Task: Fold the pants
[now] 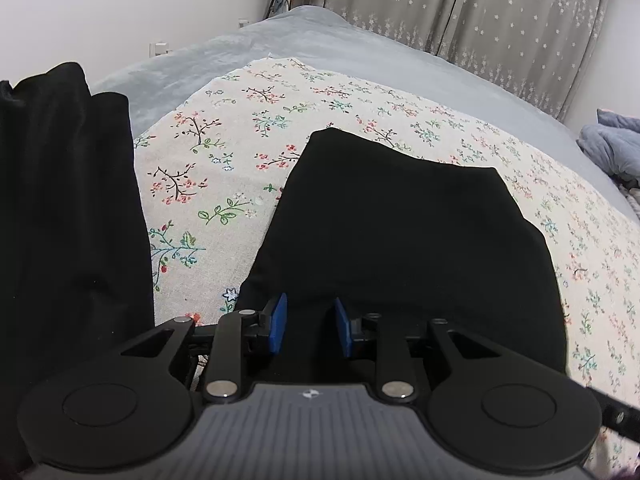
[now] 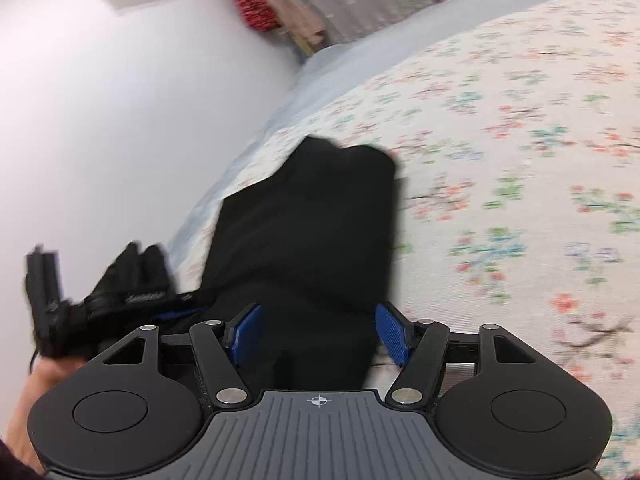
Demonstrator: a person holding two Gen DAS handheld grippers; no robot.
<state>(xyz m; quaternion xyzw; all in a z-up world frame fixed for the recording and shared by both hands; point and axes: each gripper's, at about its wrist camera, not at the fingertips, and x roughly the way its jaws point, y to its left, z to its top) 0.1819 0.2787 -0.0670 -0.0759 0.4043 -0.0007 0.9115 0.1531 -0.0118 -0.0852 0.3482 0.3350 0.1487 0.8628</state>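
The black pants lie on a floral sheet on the bed. In the left wrist view my left gripper sits over the near edge of a folded part, its blue pads apart. More black fabric hangs at the left. In the blurred right wrist view my right gripper is open, its blue pads either side of a bunched part of the pants. A black-gloved hand shows at the left.
A grey blanket covers the bed beyond the floral sheet. Star-patterned curtains hang behind. A blue-grey bundle lies at the right edge. A white wall stands to the left.
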